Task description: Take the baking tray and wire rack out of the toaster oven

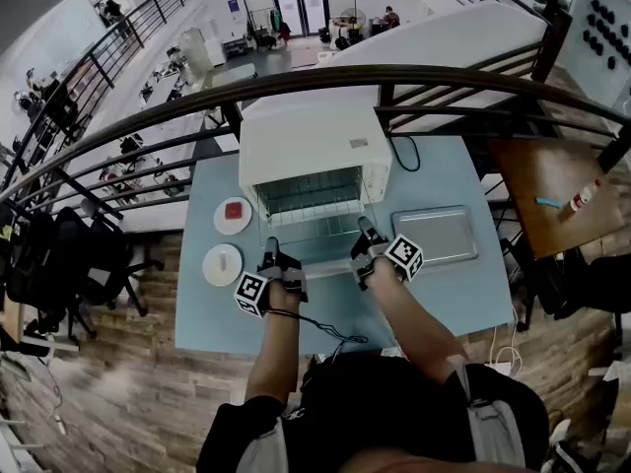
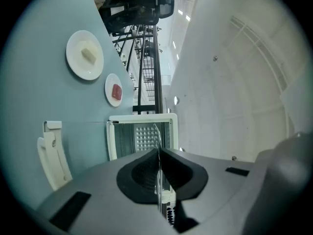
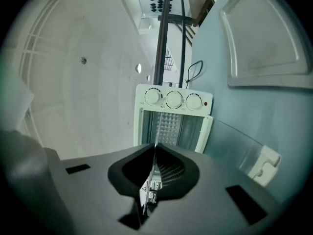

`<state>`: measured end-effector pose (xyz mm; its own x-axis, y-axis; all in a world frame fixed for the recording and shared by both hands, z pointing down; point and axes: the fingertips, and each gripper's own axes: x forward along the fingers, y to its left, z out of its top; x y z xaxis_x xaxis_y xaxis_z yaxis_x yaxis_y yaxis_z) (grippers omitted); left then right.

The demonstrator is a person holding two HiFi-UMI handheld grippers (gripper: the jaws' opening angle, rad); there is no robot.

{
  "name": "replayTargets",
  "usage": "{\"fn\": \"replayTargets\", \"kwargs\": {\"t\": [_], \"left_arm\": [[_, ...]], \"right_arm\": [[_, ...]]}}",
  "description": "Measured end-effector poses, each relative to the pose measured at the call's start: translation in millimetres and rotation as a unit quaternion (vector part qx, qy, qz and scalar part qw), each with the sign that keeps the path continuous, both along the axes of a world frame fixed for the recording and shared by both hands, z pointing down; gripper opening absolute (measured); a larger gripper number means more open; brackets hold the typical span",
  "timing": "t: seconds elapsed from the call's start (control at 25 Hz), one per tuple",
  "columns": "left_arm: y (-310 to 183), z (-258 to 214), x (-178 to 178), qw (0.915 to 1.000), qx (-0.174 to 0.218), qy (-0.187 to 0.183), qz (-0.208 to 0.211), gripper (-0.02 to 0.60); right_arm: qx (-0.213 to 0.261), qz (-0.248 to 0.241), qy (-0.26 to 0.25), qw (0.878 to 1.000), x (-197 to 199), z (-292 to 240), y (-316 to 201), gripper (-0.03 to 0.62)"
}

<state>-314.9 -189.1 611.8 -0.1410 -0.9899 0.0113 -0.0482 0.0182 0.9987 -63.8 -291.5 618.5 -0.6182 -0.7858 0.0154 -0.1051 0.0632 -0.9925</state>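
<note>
Wire rack (image 1: 314,203) lies level, partly out of the toaster oven (image 1: 314,146), long axis across its mouth. Left claw (image 1: 272,246) and right claw (image 1: 364,227) pinch its front edge. Baking tray (image 1: 434,235) lies right of the oven.

One toaster oven (image 1: 314,156) with three knobs (image 3: 173,100), one wire rack (image 1: 317,208), one baking tray (image 1: 434,235), two white plates (far plate (image 1: 221,224), near plate (image 1: 210,273)) carrying one morsel (image 1: 234,211) of food apiece, one blue table (image 1: 463,299), and two grippers (left gripper (image 1: 272,246), right gripper (image 1: 363,229)), each with one marker cube (image 1: 250,294).
</note>
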Motion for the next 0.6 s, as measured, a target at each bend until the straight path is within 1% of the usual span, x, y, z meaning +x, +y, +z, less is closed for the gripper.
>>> {"fn": "replayTargets", "kwargs": {"t": [0.24, 0.52, 0.6], "left_arm": [[29.1, -7.8, 16.9, 0.9999, 0.008, -0.01, -0.002, 0.021], [67.5, -5.9, 37.3, 0.9997, 0.003, -0.02, -0.009, 0.02], [78.2, -3.3, 48.4, 0.9993, -0.007, -0.036, 0.002, 0.021]], "right_arm": [[-0.011, -0.02, -0.006, 1.0, 10.5, 3.2, 21.3, 0.005], [0.007, -0.051, 0.0, 0.999, 23.8, 0.9, 48.1, 0.005], [0.021, -0.058, 0.01, 0.998, 33.4, -3.2, 56.1, 0.005]]}}
